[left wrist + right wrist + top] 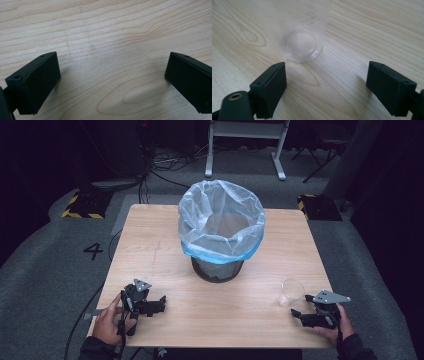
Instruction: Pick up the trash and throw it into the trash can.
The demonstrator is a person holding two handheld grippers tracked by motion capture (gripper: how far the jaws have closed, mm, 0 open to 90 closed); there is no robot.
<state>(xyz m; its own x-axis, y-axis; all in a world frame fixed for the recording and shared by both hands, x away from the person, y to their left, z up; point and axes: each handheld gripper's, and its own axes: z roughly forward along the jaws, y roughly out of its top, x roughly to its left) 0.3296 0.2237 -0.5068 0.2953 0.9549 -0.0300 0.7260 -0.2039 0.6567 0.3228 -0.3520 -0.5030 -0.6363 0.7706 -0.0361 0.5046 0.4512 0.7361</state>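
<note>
The left gripper [112, 80] has its fingers [37, 82] spread wide over the wooden table [112, 32].

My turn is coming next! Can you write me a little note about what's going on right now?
Left tongs: open, nothing in them, low over the bare wooden table.
Right tongs: open, pointing at the clear plastic cup, not yet around it.
The cup stands upright near the table's front right corner. The mesh bin with its plastic bag sits mid-table.
Done: nothing gripped yet.
Left, probably: grab the cup and drop it in the bin.
</note>
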